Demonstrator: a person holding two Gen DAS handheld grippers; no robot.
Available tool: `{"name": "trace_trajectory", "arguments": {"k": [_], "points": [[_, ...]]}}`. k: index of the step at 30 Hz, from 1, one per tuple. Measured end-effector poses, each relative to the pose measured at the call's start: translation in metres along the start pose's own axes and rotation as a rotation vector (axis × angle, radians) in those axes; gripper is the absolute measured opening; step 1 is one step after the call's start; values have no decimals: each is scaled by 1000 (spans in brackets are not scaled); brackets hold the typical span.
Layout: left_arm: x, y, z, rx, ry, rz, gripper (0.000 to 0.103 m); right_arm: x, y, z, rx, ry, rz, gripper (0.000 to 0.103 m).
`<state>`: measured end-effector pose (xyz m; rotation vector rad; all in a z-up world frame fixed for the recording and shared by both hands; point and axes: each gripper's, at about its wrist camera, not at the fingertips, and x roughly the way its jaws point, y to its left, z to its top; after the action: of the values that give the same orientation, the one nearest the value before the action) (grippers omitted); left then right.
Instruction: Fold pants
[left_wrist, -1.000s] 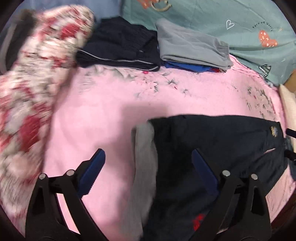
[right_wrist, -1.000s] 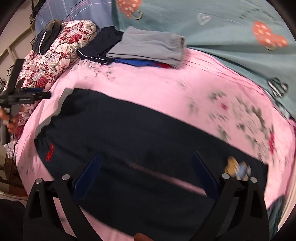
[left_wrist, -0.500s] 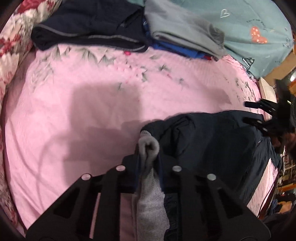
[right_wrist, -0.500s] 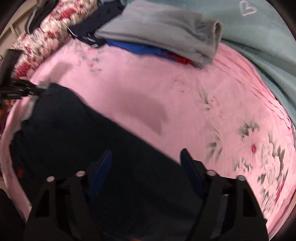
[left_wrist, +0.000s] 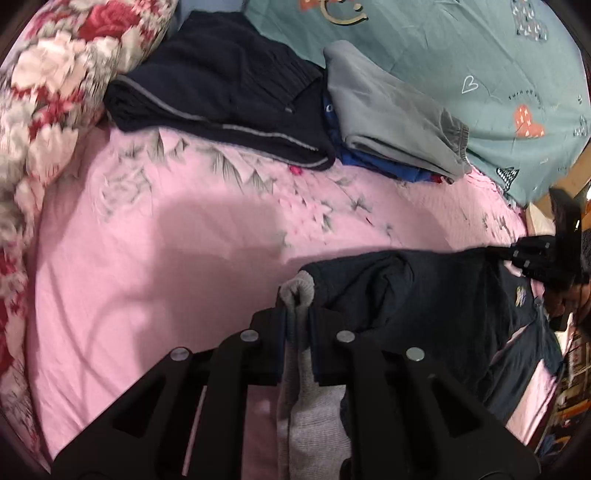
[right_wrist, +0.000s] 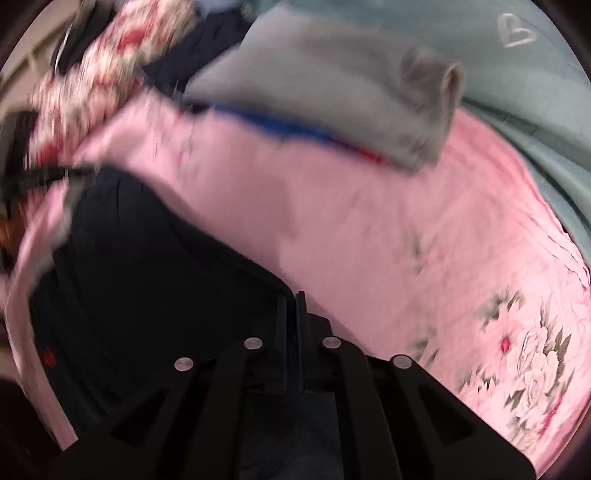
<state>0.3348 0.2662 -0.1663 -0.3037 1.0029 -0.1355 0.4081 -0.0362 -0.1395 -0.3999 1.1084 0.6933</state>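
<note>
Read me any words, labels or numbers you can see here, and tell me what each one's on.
"turn on ...": small print on the teal sheet; the last word is too small to read.
Badge on the dark pants: too small to read.
Red mark on the pants: blurred, unreadable.

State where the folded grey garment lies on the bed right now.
In the left wrist view the folded grey garment sits at the upper right, atop a blue garment, beside folded dark clothes, against the teal bedding.

Folded navy garment (left_wrist: 221, 85) and grey garment (left_wrist: 391, 110) lie on pink sheet (left_wrist: 166, 229), beside floral quilt (left_wrist: 55, 92).
</note>
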Motion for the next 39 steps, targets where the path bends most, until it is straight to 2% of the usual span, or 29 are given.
{"name": "trace_trajectory", "arguments": {"k": [3,8,13,17,20,23,26,29,35,37,39], "points": [[10,-2,1,31,20,33,10,16,5,-2,-35,34,-34,4],[21,8,1,-5,58,23,11,20,4,4,-22,31,-52,4],[-23,-11,8,73,-10,-10,11,-44,21,-4,-80,-70,-67,4],[-77,-19,-3,101,-59,-60,11,-113,56,-41,-206,-141,-93,4],[-114,-28,-26,129,-69,-82,11,-143,95,-81,-314,-144,-95,3],[-134,-36,-62,158,-36,-85,11,-135,130,-125,-384,-84,-67,3],[-136,-36,-105,157,22,-79,11,-105,153,-168,-430,-7,-62,3],[-124,-32,-145,158,89,-35,11,-71,160,-194,-393,41,-52,4],[-100,-2,-193,61,186,46,11,-55,164,-206,-303,55,-37,4],[-105,6,-196,13,175,60,11,-58,166,-206,-318,44,-57,4],[-120,5,-189,-24,129,36,11,-70,169,-201,-310,12,-66,4]]}}
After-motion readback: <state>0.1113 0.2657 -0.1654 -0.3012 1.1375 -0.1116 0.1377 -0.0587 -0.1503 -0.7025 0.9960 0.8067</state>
